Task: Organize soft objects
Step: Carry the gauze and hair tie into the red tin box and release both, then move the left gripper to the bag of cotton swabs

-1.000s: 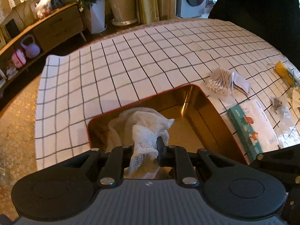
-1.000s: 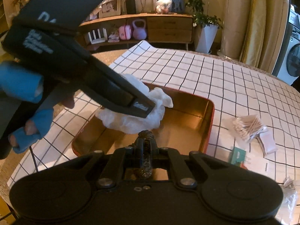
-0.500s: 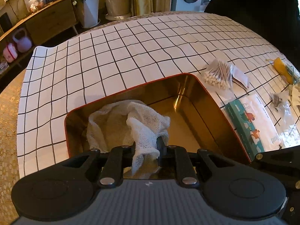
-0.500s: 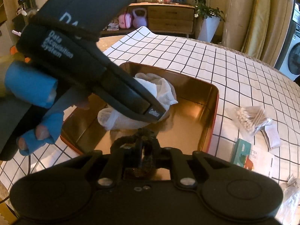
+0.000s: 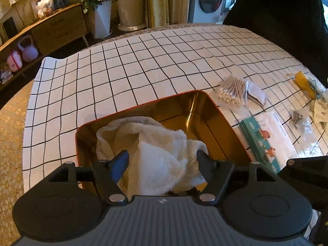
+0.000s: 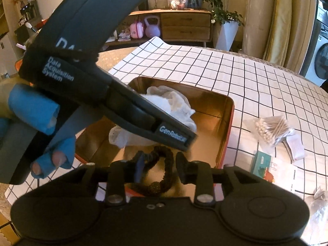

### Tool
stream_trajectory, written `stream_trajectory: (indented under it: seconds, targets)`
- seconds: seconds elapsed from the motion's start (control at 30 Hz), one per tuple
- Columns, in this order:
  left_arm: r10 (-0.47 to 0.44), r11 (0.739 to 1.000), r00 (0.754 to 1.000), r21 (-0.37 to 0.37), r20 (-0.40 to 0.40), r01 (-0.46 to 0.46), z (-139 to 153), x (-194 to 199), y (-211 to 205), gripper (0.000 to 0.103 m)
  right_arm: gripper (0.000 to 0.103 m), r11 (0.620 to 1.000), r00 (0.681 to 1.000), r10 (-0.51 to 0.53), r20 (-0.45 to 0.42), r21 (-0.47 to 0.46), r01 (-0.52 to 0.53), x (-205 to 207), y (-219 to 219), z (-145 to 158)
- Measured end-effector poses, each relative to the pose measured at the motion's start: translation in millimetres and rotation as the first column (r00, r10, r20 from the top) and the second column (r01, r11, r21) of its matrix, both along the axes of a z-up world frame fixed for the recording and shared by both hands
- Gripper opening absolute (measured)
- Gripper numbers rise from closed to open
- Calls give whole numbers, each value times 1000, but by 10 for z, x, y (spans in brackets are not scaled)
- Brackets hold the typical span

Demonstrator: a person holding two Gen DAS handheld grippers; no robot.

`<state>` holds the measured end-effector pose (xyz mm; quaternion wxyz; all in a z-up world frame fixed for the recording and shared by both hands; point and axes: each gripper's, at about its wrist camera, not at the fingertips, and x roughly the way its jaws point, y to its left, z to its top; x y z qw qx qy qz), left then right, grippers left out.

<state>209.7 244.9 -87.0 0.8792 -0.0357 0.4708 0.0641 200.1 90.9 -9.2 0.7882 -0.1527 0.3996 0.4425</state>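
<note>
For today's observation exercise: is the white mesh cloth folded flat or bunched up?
Bunched up. The white mesh cloth lies crumpled in uneven folds inside the gold tin, with no flat, squared edges showing.

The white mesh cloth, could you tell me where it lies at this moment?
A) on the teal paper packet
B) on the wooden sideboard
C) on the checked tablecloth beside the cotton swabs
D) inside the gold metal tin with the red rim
D: the white mesh cloth sits bunched inside the gold metal tin with the red rim, between the opening fingers of the left gripper, which do not press it.
</note>
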Motion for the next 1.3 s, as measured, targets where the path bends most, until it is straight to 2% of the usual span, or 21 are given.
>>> stream_trajectory:
  seconds: [0.1,0.23,0.4,0.83,0.9,0.97,1.13,1.3]
  targets:
    - [13,1000,1000,2,10,-13,89,-39,-14,72,38,1000,1000,0,7,12,0,2,-64,67]
    - [9,1000,999,2,31,-9,215,-123,-75,72,51,999,1000,-5,23,41,4,-68,-172,196]
    - [2,1000,998,6,63,-2,387,-239,-192,72,60,997,999,-18,33,73,16,-95,-352,342]
    - [3,1000,983,1,183,-3,862,-561,-556,72,81,985,997,-46,66,168,35,-87,-885,689]
    - [-1,1000,980,0,198,1,913,-603,-624,73,84,983,996,-54,70,180,41,-103,-987,736]
    - [0,1000,976,1,219,0,961,-653,-699,80,87,980,996,-59,73,194,44,-112,-1108,787]
    - [-10,1000,967,-24,254,16,1021,-726,-895,81,96,973,992,-92,84,218,72,-187,-1438,866]
    - [-28,999,959,-37,281,40,1022,-720,-1129,81,100,966,984,-142,105,233,115,-178,-1826,898]
